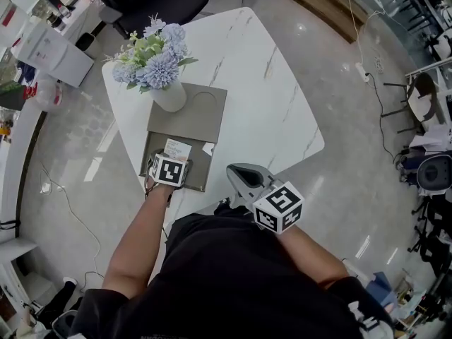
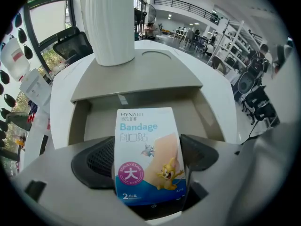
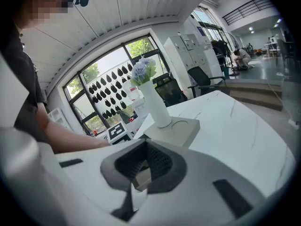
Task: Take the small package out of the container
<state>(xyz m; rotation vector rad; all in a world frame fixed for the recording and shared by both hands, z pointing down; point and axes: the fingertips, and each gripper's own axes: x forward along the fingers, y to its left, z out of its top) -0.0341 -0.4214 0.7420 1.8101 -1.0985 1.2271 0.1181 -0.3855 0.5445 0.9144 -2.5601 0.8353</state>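
The small package (image 2: 148, 154) is a white and blue bandage box with a cartoon print. It stands upright between my left gripper's (image 2: 148, 157) pads (image 2: 96, 161), over the open grey container (image 2: 94, 112). The jaws stand wide around it, and I see no pad pressing on it. In the head view the package (image 1: 177, 148) shows just beyond the left gripper (image 1: 171, 159), at the container's (image 1: 205, 175) near end. My right gripper (image 1: 236, 171) hovers off the table's near edge, jaw tips together and nothing in them; its own view shows the right gripper (image 3: 146, 149) aimed at the container.
A white vase (image 1: 168, 94) of blue flowers stands on the container's flat grey lid (image 1: 205, 111). A small white item (image 1: 208, 148) lies in the container. The white marble table (image 1: 268, 83) stretches to the right. Office chairs and cables stand on the floor around.
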